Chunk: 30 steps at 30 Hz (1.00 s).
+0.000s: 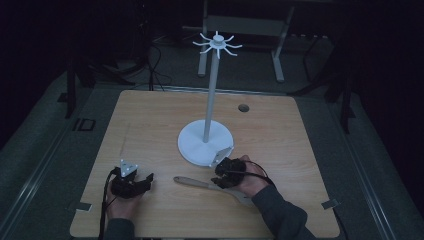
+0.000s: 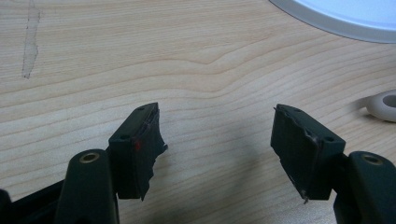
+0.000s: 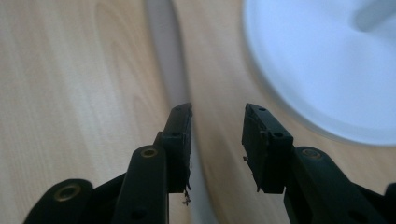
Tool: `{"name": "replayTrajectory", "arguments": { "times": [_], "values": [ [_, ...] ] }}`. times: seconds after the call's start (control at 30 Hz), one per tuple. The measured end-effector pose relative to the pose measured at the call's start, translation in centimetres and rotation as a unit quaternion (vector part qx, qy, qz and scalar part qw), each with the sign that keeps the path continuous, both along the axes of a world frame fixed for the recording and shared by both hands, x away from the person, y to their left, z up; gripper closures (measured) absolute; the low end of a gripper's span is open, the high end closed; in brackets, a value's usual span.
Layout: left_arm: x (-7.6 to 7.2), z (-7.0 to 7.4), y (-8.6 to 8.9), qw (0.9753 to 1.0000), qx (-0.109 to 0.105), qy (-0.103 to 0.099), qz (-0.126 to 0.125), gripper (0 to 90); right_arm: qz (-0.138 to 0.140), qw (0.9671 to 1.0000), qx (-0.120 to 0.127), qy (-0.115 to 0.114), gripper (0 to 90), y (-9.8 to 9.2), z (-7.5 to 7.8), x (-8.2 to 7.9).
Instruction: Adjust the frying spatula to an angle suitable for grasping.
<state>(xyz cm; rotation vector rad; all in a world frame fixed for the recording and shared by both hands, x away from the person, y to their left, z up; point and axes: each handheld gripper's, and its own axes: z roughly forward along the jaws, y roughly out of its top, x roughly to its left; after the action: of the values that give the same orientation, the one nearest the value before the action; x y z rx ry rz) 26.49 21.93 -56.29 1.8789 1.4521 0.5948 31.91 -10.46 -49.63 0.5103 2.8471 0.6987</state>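
1. The right gripper [image 1: 226, 172] sits low over the wooden table [image 1: 150, 115], at the near edge of the white stand's round base [image 1: 192, 142], with the person's right hand [image 1: 252, 180] wrapped around it.
2. A pale spoon-like utensil [image 1: 192, 182] lies flat on the table, its handle pointing left from under the right gripper; its far end is hidden by the hand.
3. In the right gripper view the two black jaws stand a little apart, with bare wood showing in the gap between them. The utensil's handle [image 3: 168, 60] runs up the frame and passes beside and beneath the left-hand jaw; whether that jaw touches it I cannot tell.
4. The stand's base [image 3: 317, 70] lies just to the right of those jaws, blurred.
5. The left gripper [image 1: 131, 182] rests near the table's front left corner, well apart from the utensil, held by the left hand [image 1: 120, 205].
6. In the left gripper view its jaws are spread wide over bare wood and hold nothing. The utensil's handle tip [image 2: 384, 105] shows at the right edge, and the rim of the base [image 2: 336, 18] at the top right.
7. The stand's pole [image 1: 211, 95] rises upright from the base to a ring of curved hooks [image 1: 217, 44].
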Motion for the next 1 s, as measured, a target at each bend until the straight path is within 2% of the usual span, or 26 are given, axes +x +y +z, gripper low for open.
{"name": "replayTrajectory", "arguments": {
  "times": [0.1,0.27,0.4,0.5,0.67,0.7,0.73,0.77,0.83,0.9,0.93,1.0],
  "values": [
    [0.0,0.0,0.0,1.0000,0.001,0.000,-0.002,33.4,0.011,0.9998,-0.014,0.014,64.3,0.9,-0.9,0.0],
    [0.0,0.0,0.1,1.0000,0.000,0.000,-0.001,33.1,0.025,0.9989,-0.022,0.031,67.4,2.0,-2.4,0.0],
    [0.0,0.1,0.1,1.0000,0.000,-0.001,-0.001,33.0,0.032,0.9981,-0.036,0.040,72.4,2.7,-3.3,0.1],
    [0.0,0.1,0.3,1.0000,-0.004,-0.002,0.003,32.8,0.035,0.9978,-0.037,0.043,71.9,2.8,-3.7,0.3],
    [0.0,0.0,0.2,1.0000,-0.002,0.001,0.000,32.8,0.036,0.9981,-0.032,0.039,73.4,2.5,-3.7,0.2],
    [0.0,0.0,0.2,1.0000,-0.002,0.001,0.000,32.8,0.036,0.9983,-0.032,0.033,74.1,2.5,-3.7,0.1],
    [0.0,0.0,0.2,1.0000,-0.002,0.000,0.000,32.8,0.030,0.9986,-0.040,0.017,75.6,2.2,-3.6,0.0],
    [0.0,0.0,0.2,1.0000,-0.002,0.001,0.000,32.8,0.030,0.9986,-0.040,0.017,75.6,2.2,-3.6,0.0],
    [0.1,0.0,0.2,1.0000,-0.002,0.001,0.000,32.8,0.015,0.9993,-0.030,0.013,75.8,1.5,-3.4,0.2],
    [0.1,0.0,0.2,1.0000,-0.002,0.001,0.001,32.8,-0.001,0.9999,-0.005,0.014,75.8,0.3,-2.9,0.5],
    [0.1,0.0,0.2,1.0000,-0.001,0.002,0.000,32.8,-0.022,0.9995,0.017,0.016,75.8,-1.0,-2.4,0.8],
    [0.1,0.0,0.1,1.0000,-0.001,0.002,-0.001,32.8,-0.033,0.9993,0.018,0.008,75.8,-1.6,-2.3,1.0]
  ]
}}
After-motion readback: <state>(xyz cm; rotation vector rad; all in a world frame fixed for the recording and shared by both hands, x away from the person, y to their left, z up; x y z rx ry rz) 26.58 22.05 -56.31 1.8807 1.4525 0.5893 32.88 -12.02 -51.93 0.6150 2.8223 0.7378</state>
